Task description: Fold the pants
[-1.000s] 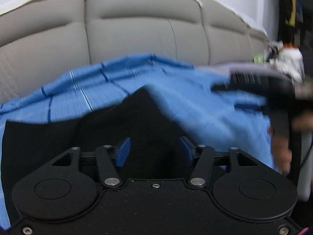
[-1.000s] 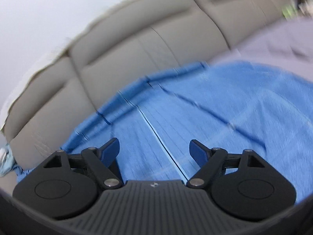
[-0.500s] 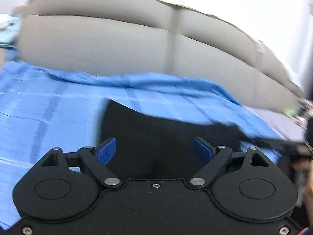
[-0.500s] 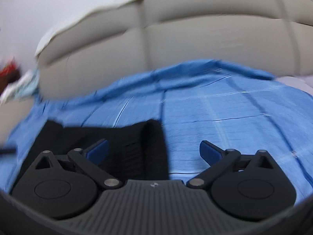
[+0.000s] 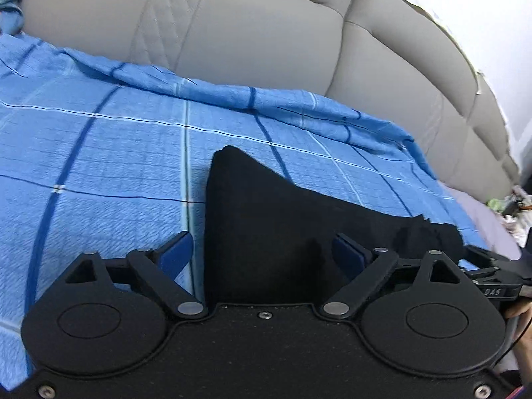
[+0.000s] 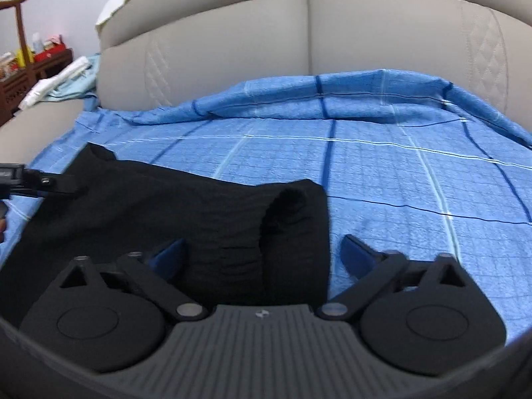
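Left wrist view first: we see the black pants point(image 5: 266, 232) lying on the blue checked bedsheet point(image 5: 99, 166), in front of the grey padded headboard point(image 5: 249, 33). Our left gripper point(image 5: 262, 254) hangs just over the garment with its jaws spread wide; one blue pad point(image 5: 176, 254) sits over the sheet beside the cloth's left edge, the other over the black fabric. Nothing lies between them that they grip, and we cannot tell whether the pads touch the cloth. At the far right edge of this view, part of the other tool is visible, near the far end of the pants.

We judge that we are between grasps: the pants look at least partly doubled over, and the next fold is not yet begun. The next move calls for each tool to pinch a corner or edge of the same end, through all layers, before lifting.

Right wrist view next: the pants point(image 6: 166, 216) stretch away to the left across the bedsheet point(image 6: 399, 183), and the near end shows a rolled, open cuff or hem. Our right gripper point(image 6: 264, 252) is also wide open, straddling that end, holding nothing. The left tool's tip shows at the far left, near the other end. A dark wooden shelf point(image 6: 20, 66) stands beyond the bed.
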The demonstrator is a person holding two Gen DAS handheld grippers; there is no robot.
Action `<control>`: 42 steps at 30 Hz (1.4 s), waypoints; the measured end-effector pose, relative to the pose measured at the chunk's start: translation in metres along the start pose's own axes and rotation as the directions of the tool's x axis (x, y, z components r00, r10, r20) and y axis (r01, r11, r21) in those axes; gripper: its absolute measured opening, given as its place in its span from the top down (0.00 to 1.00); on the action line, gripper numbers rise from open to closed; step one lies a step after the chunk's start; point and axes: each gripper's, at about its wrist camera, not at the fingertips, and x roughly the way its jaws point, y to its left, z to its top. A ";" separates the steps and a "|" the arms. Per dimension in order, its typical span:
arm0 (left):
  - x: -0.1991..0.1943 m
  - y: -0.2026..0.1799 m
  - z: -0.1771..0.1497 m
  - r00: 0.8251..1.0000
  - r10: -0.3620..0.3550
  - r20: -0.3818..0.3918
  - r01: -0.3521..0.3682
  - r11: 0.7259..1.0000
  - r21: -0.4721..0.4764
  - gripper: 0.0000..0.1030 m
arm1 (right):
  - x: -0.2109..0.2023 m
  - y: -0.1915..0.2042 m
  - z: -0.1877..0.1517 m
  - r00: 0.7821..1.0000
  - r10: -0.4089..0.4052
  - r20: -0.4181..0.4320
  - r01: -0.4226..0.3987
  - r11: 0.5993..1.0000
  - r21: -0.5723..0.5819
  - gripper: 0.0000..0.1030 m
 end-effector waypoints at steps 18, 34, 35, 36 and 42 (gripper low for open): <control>0.006 0.009 0.008 0.991 0.074 0.114 -0.064 0.994 -0.085 0.84 | 0.017 0.014 0.015 0.994 0.094 0.050 -0.101 0.978 0.183 0.69; 0.089 0.037 0.103 0.920 0.383 0.084 -0.388 0.919 0.067 0.46 | 0.125 0.028 0.096 0.995 -0.100 -0.015 0.101 0.984 0.144 0.21; 0.084 0.039 0.100 0.921 0.379 0.087 -0.384 0.922 0.050 0.41 | 0.118 0.028 0.090 0.995 -0.104 0.000 0.104 0.987 0.120 0.18; 0.078 0.041 0.097 0.924 0.373 0.085 -0.376 0.926 0.034 0.27 | 0.112 0.028 0.086 0.993 -0.113 0.012 0.111 0.988 0.110 0.13; 0.044 0.034 0.071 0.902 0.418 0.112 -0.428 0.899 0.094 0.05 | 0.076 0.028 0.056 0.969 -0.243 0.048 0.242 0.970 0.015 0.00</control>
